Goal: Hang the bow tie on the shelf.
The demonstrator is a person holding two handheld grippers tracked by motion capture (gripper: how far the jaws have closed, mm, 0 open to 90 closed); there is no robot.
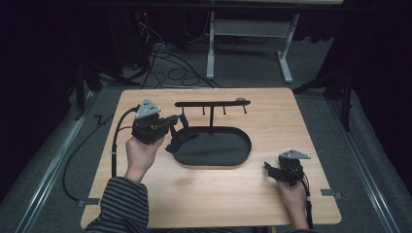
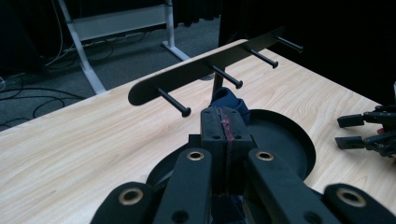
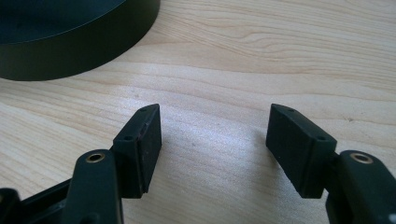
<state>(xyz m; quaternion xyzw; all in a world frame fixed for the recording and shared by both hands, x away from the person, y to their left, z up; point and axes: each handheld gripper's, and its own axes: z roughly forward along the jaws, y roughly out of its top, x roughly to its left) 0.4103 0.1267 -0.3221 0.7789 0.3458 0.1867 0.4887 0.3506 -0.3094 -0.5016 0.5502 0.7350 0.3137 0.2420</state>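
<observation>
In the high view the left gripper sits left of centre, held in the person's left hand that comes up from a striped sleeve at the lower left. Its jaws point right, toward the black stand, and are pressed together on a dark blue cloth that hangs down from them over the left end of the oval black tray.

The left gripper view shows this grip from close up: the two pads meet along a thin reddish seam in the middle of the frame, and a fold of the cloth pokes out just beyond them, with more of it showing below between the arms. Right behind the cloth rises the stand's post, and its flat bar runs from centre left to upper right, carrying four pegs; the nearest peg is just left of the jaws and above them. Whether the cloth touches the post I cannot tell.

The right gripper rests low on the wooden table at the lower right of the high view, near the tray's right end and apart from it. In the right gripper view its jaws stand wide apart with bare wood between them, and the tray's wall curves across the upper left.
</observation>
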